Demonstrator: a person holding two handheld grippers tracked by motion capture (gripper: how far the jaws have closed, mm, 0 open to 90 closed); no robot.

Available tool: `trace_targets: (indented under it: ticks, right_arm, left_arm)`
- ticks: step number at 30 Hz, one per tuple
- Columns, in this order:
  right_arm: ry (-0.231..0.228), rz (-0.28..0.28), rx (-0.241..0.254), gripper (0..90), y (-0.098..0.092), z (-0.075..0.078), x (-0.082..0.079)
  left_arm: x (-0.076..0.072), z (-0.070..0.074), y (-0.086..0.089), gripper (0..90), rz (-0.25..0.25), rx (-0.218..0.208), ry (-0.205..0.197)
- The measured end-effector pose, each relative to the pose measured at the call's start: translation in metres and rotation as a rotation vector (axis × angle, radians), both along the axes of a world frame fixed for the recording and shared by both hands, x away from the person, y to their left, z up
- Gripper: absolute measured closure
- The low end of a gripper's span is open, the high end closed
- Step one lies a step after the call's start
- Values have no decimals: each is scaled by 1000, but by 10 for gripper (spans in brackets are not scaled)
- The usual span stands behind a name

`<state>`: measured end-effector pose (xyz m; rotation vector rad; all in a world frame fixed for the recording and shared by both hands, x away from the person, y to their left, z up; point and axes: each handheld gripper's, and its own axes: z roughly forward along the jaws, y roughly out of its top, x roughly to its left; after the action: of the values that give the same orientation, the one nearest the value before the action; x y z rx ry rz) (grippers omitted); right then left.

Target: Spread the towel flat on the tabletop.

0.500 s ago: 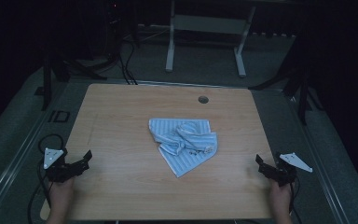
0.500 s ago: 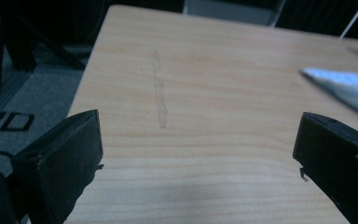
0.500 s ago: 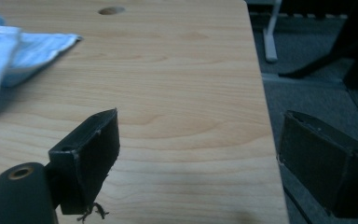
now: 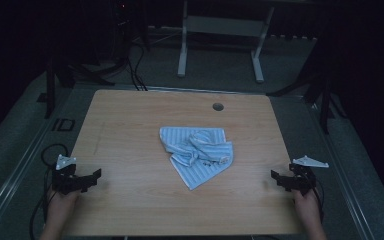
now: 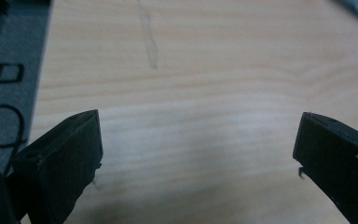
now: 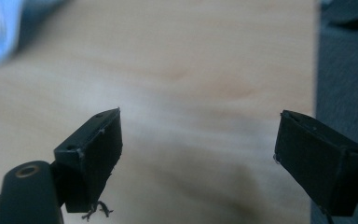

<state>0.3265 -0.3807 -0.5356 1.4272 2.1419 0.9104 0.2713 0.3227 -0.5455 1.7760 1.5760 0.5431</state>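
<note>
- Left hand-held gripper (image 4: 91,179) – near the tabletop's (image 4: 130,120) front-left corner, jaws spread wide, nothing between them.
- Right hand-held gripper (image 4: 278,179) – at the front-right edge, jaws likewise apart and empty.
- Blue-and-white striped cloth (image 4: 197,152) lies crumpled (partly bunched, one corner pointing forward) mid-tabletop, well apart from both.
- Small round hole (image 4: 218,106) near the far edge.

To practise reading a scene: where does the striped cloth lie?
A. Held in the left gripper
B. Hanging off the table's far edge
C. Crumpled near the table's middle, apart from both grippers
C: the striped cloth lies bunched mid-table, left gripper and right gripper open at the near corners.
</note>
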Motion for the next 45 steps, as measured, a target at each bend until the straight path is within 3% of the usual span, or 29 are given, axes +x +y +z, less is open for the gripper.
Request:
trace_targets:
  ticks: [1, 2, 5, 6, 8, 9, 12, 14, 16, 18, 19, 20, 22, 26, 32, 36, 39, 45]
  right_arm:
    - [12, 19, -29, 152, 2, 1, 0]
    - [32, 40, -43, 153, 3, 2, 1]
    - [131, 92, -41, 152, 5, 5, 6]
    - [165, 109, -45, 152, 6, 6, 7]
    - [184, 119, -55, 152, 7, 7, 8]
    - [223, 154, -95, 152, 10, 10, 10]
    - [248, 172, -125, 152, 12, 13, 11]
    - [282, 191, -150, 152, 14, 17, 13]
    - [316, 203, -164, 152, 13, 20, 15]
    - [336, 211, -179, 152, 13, 21, 16]
    - [363, 218, -191, 150, 14, 21, 17]
    - [393, 233, -231, 144, 16, 23, 19]
    - [427, 258, -253, 136, 18, 24, 21]
    - [467, 315, -298, 138, 23, 26, 22]
    - [539, 405, -399, 141, 36, 25, 23]
    - [563, 426, -426, 156, 41, 26, 25]
    - [611, 439, -415, 163, 42, 27, 28]
    - [676, 458, -473, 162, 45, 25, 31]
  left_arm:
    - [0, 2, 0, 19, -28, 0, 36]
    - [1, 4, -3, 19, -71, 33, 78]
    - [1, 7, -4, 19, -98, 53, 125]
    - [1, 8, -3, 18, -99, 53, 129]
    - [1, 10, -2, 19, -105, 44, 137]
    - [2, 11, -1, 19, -107, 47, 144]
    - [2, 14, -1, 19, -126, 63, 171]
    - [3, 16, -3, 19, -159, 91, 213]
    - [3, 18, -5, 19, -175, 115, 228]
    - [4, 19, -6, 19, -185, 115, 237]
    - [5, 21, -8, 19, -203, 120, 261]
    - [6, 21, -9, 19, -215, 134, 274]
    - [8, 22, -11, 19, -242, 163, 304]
    - [13, 23, -17, 19, -300, 215, 402]
    - [16, 29, -28, 19, -365, 263, 460]
    - [18, 32, -32, 19, -366, 273, 501]
    - [20, 33, -32, 19, -374, 288, 536]
    - [23, 36, -35, 19, -385, 291, 570]
